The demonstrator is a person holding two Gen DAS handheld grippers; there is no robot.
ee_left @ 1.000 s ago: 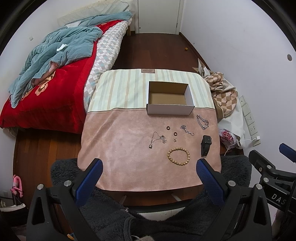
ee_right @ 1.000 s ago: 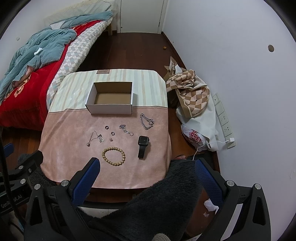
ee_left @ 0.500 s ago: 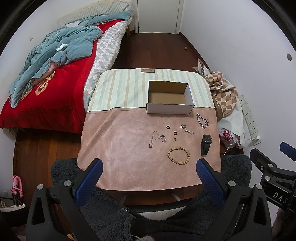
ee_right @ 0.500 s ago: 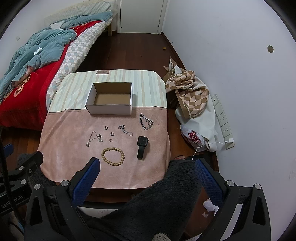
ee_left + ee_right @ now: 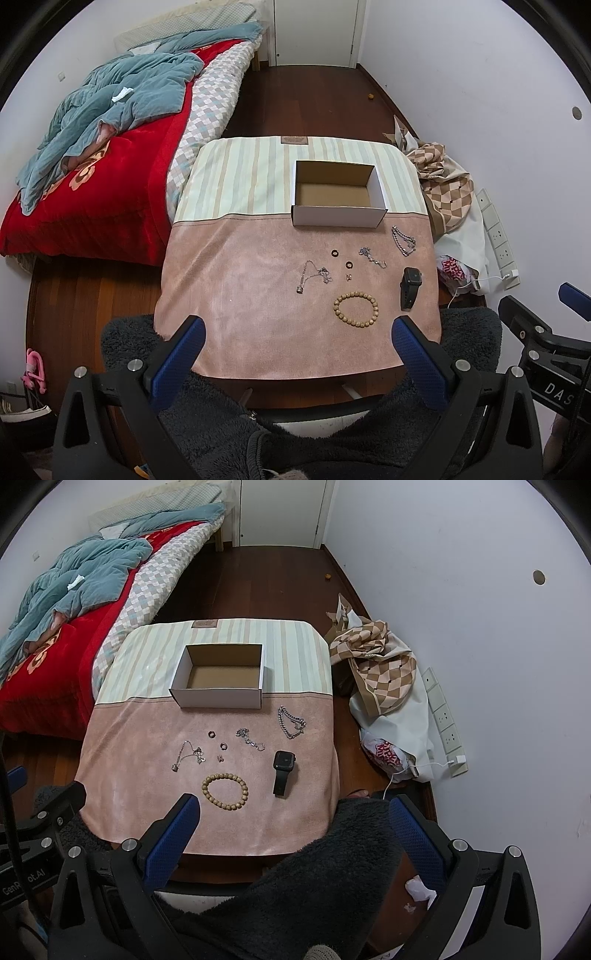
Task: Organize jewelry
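Observation:
An open, empty white cardboard box (image 5: 338, 195) (image 5: 221, 681) stands on the cloth-covered table (image 5: 240, 295). In front of it lie a wooden bead bracelet (image 5: 356, 309) (image 5: 224, 791), a black smartwatch (image 5: 410, 287) (image 5: 283, 771), a thick silver chain (image 5: 403, 240) (image 5: 291, 722), a thin silver bracelet (image 5: 372, 257) (image 5: 250, 738), a pendant necklace (image 5: 314, 275) (image 5: 190, 755), two dark rings (image 5: 341, 258) (image 5: 217, 739) and small earrings (image 5: 348, 276). My left gripper (image 5: 295, 338) and right gripper (image 5: 293, 818) are open and empty, held above the table's near edge.
A bed with a red cover and teal blanket (image 5: 103, 147) lies to the left. A checked cloth and bags (image 5: 447, 184) sit on the floor to the right, near wall sockets (image 5: 496, 229). A dark fleece sleeve (image 5: 332, 867) fills the foreground.
Both grippers have shifted only slightly; the table appears a touch closer in the right wrist view. Nothing on the table has moved.

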